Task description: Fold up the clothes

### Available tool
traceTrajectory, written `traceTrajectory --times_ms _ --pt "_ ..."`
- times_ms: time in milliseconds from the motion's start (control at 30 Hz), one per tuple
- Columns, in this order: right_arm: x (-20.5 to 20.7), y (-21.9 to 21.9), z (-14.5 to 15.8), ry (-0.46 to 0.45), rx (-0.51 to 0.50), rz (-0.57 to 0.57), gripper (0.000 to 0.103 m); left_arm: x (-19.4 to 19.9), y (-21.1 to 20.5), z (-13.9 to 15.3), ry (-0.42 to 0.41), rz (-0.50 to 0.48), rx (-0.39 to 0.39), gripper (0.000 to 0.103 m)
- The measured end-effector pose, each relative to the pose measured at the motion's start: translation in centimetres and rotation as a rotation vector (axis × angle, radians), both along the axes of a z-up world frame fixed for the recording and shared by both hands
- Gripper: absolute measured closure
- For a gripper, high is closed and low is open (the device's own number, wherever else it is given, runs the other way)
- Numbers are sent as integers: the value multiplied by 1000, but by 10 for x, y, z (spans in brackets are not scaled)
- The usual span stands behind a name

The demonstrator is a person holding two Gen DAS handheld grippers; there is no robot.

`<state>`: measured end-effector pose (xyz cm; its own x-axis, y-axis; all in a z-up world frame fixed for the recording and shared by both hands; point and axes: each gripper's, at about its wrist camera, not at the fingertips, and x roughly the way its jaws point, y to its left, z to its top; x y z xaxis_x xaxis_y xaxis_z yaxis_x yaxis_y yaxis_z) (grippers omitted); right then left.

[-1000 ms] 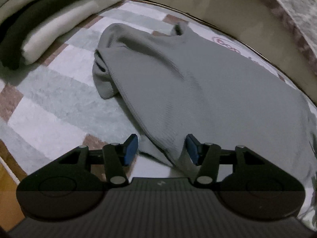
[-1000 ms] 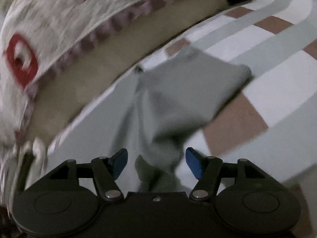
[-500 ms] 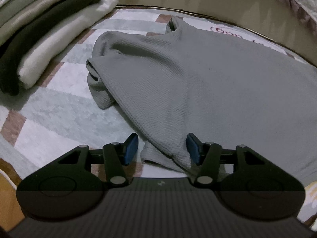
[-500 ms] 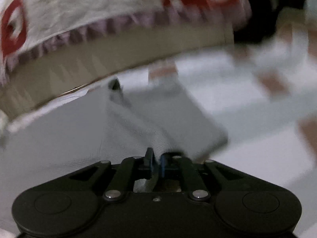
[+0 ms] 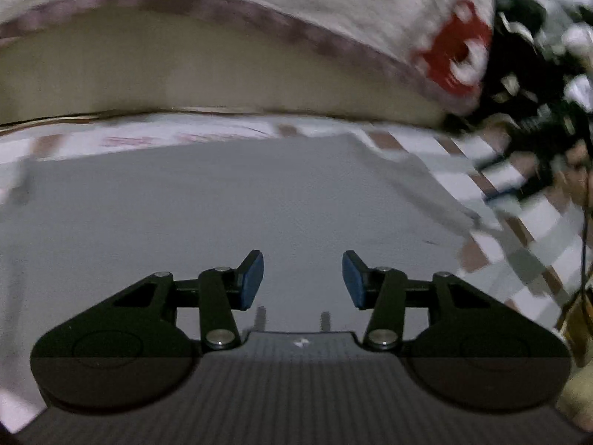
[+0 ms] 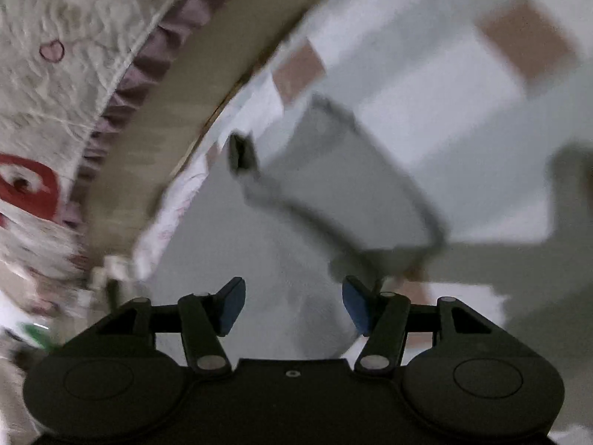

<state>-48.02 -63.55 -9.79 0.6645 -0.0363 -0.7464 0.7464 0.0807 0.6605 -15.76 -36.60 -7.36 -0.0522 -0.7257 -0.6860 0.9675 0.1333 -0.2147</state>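
Left wrist: my left tongs point(image 5: 302, 278) gape wide, empty, now over the flat grey ribbed knit garment point(image 5: 222, 204), no longer at its hem.

Right wrist: right tongs point(image 6: 292, 306), clamped on cloth half a second ago, now wide; sleeve point(image 6: 352, 185) lies folded inward. Next fold pending.

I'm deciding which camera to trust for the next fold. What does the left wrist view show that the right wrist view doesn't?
Only the left wrist view shows the grey garment's broad flat body spread ahead of the open left gripper, plus dark clutter at the right. Only the right wrist view shows a sleeve folded across, beyond the open right gripper. Both show the checked mat and the patterned bedcover; both are blurred.
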Motion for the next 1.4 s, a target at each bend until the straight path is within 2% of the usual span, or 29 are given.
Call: traceTrajectory --times_ms 133,233,333,367,433,467,500,533,567,600,700,767,833,867,1033,1167,1267,1333,1400 --pt "-7 -14 9 263 -115 -46 39 -39 -60 -12 -14 -27 80 56" --pt "-12 -4 -23 217 -18 -118 51 -45 -81 -15 -10 2 109 56" --pt "-15 5 -52 178 60 -179 52 -44 -93 -14 -3 27 114 56" --pt "-9 5 -50 189 14 -158 52 -44 -95 -16 6 44 115 56" --pt "8 6 -44 245 -112 -76 52 -43 -97 -22 50 146 121 56" --pt "22 7 -40 295 -187 -4 53 -44 -97 -26 86 211 119 56" --pt "24 9 -37 322 -246 6 59 -46 -97 -30 136 258 109 56" --pt "26 10 -35 350 -305 15 97 -50 -98 -35 179 274 102 56" --pt "29 11 -33 377 -364 25 96 -55 -102 -39 193 263 112 56" --pt "31 13 -30 404 -423 35 97 -61 -107 -42 170 234 132 56" --pt "39 16 -23 485 -600 65 97 -73 -113 -43 62 195 151 56" --pt "41 17 -20 515 -686 70 97 -72 -116 -46 90 181 169 56" --pt "25 6 -24 404 -593 -12 97 -71 -119 -52 140 171 197 56" --pt "20 2 -26 363 -568 -42 97 -72 -119 -54 137 169 199 56" --pt "15 1 -27 296 -543 -86 97 -87 -120 -53 46 122 197 53" --pt "13 4 -18 233 -522 -131 97 -81 -119 -53 72 122 184 52" --pt "27 20 2 168 -551 -132 97 -71 -116 -47 98 116 154 52" --pt "49 38 17 146 -623 -72 97 -67 -112 -43 51 121 139 52" --pt "72 56 32 123 -695 -12 97 -56 -105 -42 61 152 133 52"
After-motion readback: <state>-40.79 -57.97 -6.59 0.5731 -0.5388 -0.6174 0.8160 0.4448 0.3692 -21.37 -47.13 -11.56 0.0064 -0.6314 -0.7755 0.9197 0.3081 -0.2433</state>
